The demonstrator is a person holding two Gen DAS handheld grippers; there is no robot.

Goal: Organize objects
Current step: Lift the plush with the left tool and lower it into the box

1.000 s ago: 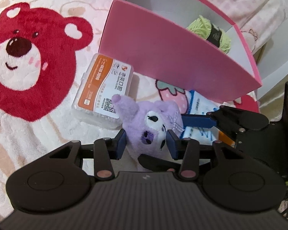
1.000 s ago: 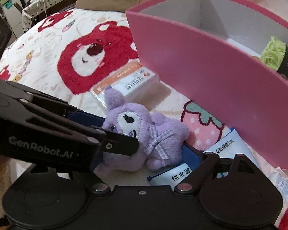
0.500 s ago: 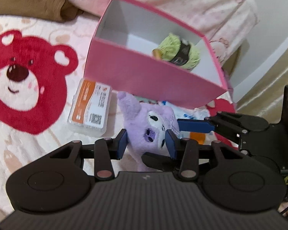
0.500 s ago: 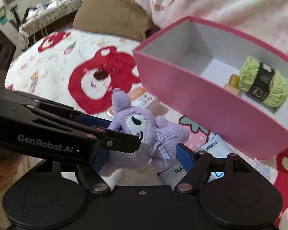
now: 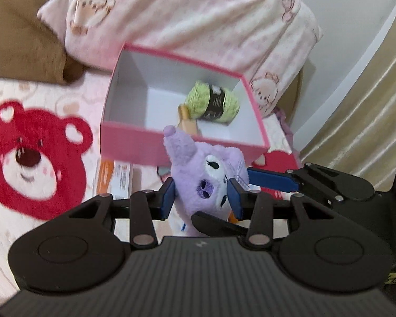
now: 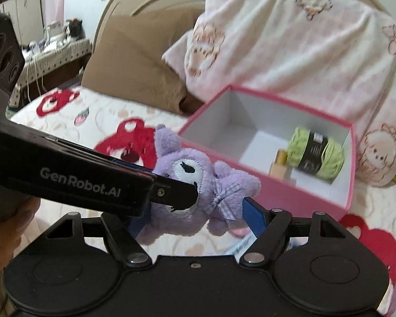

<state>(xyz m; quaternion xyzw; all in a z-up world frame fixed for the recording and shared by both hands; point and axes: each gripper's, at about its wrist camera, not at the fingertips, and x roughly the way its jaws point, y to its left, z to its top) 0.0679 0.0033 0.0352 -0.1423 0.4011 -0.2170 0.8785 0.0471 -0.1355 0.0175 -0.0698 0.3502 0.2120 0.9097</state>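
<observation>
A purple plush toy (image 5: 206, 179) (image 6: 195, 185) hangs above the bed, just in front of an open pink box (image 5: 182, 142) (image 6: 277, 192). My left gripper (image 5: 201, 199) is shut on the plush's head, a blue pad on each side. My right gripper (image 6: 195, 219) comes in from the right and is shut on the plush's body; one blue finger (image 6: 253, 216) presses by the bow, and the other is hidden behind the left gripper's arm. Inside the box lie a green yarn ball (image 5: 211, 103) (image 6: 316, 155) and a small tan object (image 5: 186, 119).
A clear case with an orange label (image 5: 113, 177) lies on the red-bear bedspread (image 5: 31, 158) in front of the box. A pink pillow (image 5: 198, 21) and a brown pillow (image 5: 18, 39) stand behind it. A hand (image 6: 2, 237) shows at the left edge.
Both grippers have risen with the plush, lifting it off the bedspread to about the box's rim. The right jaws have narrowed onto the plush's body.
</observation>
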